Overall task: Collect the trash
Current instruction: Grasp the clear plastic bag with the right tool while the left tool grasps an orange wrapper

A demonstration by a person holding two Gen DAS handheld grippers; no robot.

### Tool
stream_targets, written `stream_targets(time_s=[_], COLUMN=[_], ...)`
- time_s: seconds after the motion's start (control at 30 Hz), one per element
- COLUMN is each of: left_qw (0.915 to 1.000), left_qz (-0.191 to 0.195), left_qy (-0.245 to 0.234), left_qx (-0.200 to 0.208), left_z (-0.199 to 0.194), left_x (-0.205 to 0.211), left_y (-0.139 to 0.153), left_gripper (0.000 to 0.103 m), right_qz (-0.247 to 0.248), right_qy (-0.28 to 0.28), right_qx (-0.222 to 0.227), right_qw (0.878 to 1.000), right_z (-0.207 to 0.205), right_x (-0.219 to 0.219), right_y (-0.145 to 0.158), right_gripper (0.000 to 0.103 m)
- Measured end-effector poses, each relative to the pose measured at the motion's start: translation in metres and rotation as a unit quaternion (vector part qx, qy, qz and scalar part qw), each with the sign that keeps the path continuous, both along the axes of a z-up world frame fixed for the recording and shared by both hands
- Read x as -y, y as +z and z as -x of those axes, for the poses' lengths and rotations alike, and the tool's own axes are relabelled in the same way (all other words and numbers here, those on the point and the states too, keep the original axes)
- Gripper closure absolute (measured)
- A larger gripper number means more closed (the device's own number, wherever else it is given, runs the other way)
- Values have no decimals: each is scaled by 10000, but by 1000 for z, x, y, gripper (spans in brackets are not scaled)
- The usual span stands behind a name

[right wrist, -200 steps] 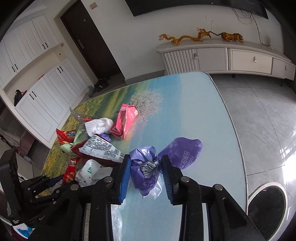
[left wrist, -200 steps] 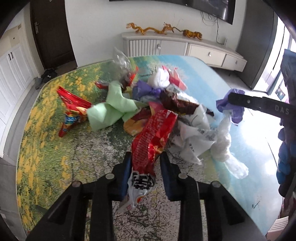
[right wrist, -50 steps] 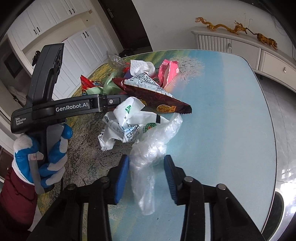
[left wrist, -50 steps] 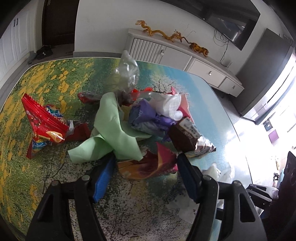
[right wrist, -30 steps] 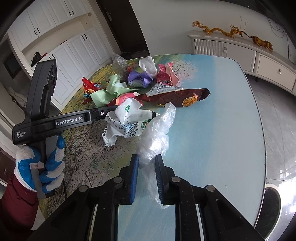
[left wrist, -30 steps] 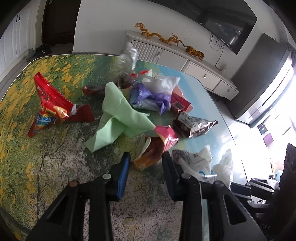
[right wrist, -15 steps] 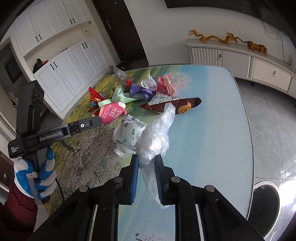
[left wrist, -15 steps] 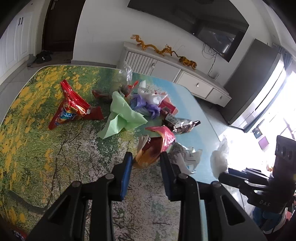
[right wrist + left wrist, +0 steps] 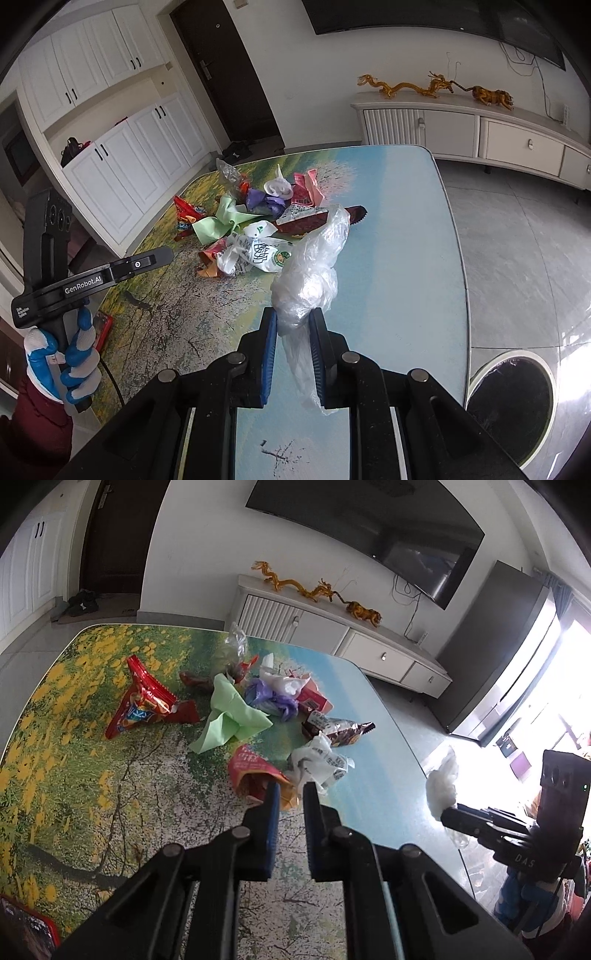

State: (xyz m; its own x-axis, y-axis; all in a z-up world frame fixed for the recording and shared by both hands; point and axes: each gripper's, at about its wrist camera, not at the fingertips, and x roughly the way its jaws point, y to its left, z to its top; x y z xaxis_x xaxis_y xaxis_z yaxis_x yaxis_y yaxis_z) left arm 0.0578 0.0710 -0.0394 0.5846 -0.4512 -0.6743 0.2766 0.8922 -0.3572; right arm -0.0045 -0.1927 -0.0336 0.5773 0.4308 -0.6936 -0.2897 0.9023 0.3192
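Observation:
My right gripper (image 9: 293,325) is shut on a crumpled clear plastic bag (image 9: 310,273), held up above the table's blue end. The same bag (image 9: 441,786) shows at the far right of the left wrist view. My left gripper (image 9: 291,797) hovers over the printed table (image 9: 110,830), its jaws closing down to shut with nothing pinched. A red-orange snack wrapper (image 9: 247,768) lies on the table just beyond its tips. In the right wrist view a gap separates the left gripper (image 9: 166,254) from that wrapper (image 9: 210,258). A white printed bag (image 9: 317,760) lies beside it.
Further back lie a green paper (image 9: 229,709), a red chip bag (image 9: 144,705), a purple wrapper (image 9: 269,698) and a brown wrapper (image 9: 340,731). A round dark bin (image 9: 474,376) stands on the floor right of the table. A white sideboard (image 9: 332,635) lines the wall.
Both grippers rose and drew back from the pile. The red-orange wrapper that hung between my left fingers now lies on the table, and those jaws narrowed. The right gripper kept the bag.

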Motion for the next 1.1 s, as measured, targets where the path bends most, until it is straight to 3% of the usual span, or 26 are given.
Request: stream_targets(time_s=[0.13, 0.23, 0.27, 0.67, 0.97, 1.03, 1.1], left_qw=[9999, 9998, 9997, 9968, 9964, 9968, 9972], left_qz=[94, 100, 107, 21, -487, -434, -394], left_qy=[27, 171, 227, 504, 421, 418, 368], left_qx=[-78, -61, -50, -626, -549, -524, -525], left_z=[-2, -5, -7, -58, -52, -50, -50], left_x=[-6, -13, -15, -5, 19, 18, 17], left_y=[0, 0, -1, -36, -55, -55, -57], left_gripper=[84, 52, 51, 51, 51, 56, 72], right_qz=[-75, -90, -93, -195, -237, -249, -266], right_qy=[-78, -117, -128, -277, -420, -431, -426], right_qx=[-44, -54, -52, -147, -185, -189, -187], right_qw=[9999, 9999, 9999, 9993, 9987, 9986, 9986], right_z=[0, -1, -1, -7, -8, -8, -7], right_x=[5, 7, 8, 22, 31, 30, 29], right_y=[-2, -2, -3, -13, -18, -19, -19], right_gripper=[86, 86, 86, 86, 86, 86, 86])
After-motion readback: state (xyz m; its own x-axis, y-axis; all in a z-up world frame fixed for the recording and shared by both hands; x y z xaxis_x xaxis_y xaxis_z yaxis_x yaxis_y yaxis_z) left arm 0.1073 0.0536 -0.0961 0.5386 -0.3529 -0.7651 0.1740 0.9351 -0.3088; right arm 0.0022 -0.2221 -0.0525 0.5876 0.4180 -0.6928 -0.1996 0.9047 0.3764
